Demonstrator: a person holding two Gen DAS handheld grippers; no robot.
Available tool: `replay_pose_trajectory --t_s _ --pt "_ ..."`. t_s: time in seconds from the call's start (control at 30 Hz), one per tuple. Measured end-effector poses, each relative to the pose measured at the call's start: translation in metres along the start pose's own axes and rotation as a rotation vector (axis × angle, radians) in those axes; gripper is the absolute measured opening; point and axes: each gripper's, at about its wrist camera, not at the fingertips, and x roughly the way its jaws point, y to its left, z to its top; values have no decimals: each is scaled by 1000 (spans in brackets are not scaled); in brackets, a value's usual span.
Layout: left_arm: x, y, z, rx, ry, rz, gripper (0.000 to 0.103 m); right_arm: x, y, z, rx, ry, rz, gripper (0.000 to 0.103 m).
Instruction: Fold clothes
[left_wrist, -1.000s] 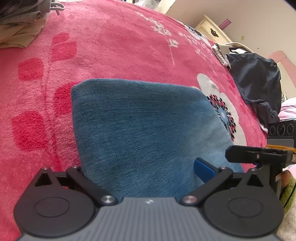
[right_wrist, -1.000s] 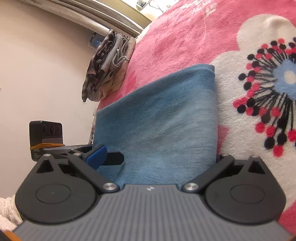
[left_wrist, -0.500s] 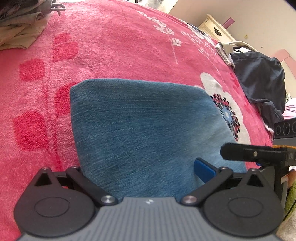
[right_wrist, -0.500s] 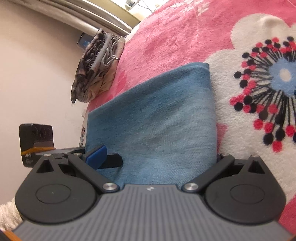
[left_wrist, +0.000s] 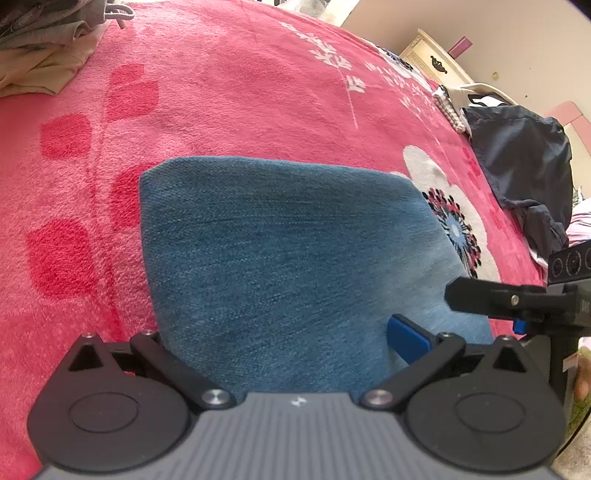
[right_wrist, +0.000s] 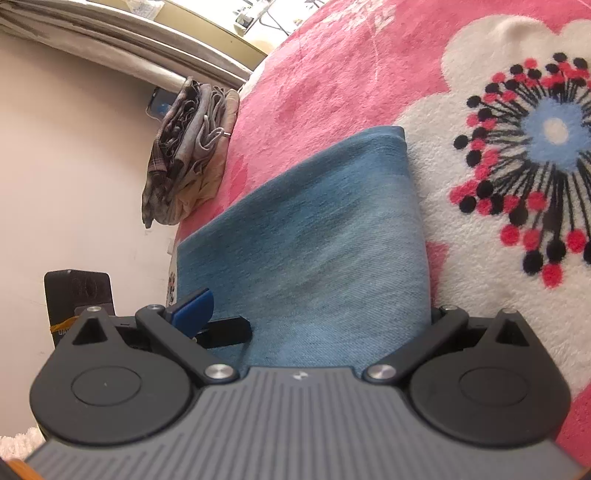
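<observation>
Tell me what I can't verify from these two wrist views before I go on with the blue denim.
- Left wrist view: the near edge of the blue denim garment is hidden behind the left gripper body, so any grip is unconfirmed.
- Right wrist view: the right gripper body likewise covers the denim's near edge.
- Dark garment: cut off by the fisheye edge.
- Clothes pile: too small to identify.

Your blue denim garment (left_wrist: 288, 258) lies folded into a flat, smooth rectangle at the near edge of the pink blanket (left_wrist: 229, 96); its nearest edge seems hidden from you.
</observation>
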Motion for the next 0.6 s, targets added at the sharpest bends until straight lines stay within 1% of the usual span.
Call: replay_pose_trajectory --t_s 0.17,0.27,0.4,0.5,0.6 --pt "0 0 -1 2 -3 0 103 5 17 -5 -87 8 -84 102" --pt "0 1 -1 -5 -3 0 103 7 20 -7 -106 15 -108 102" --pt "0 0 0 -34 2 18 103 6 16 -6 -78 14 -105 102" --pt "1 1 2 -66 6 28 103 4 12 -7 -24 -7 -95 102" --pt "0 5 5 -121 7 22 103 3 9 -8 4 -19 -85 102"
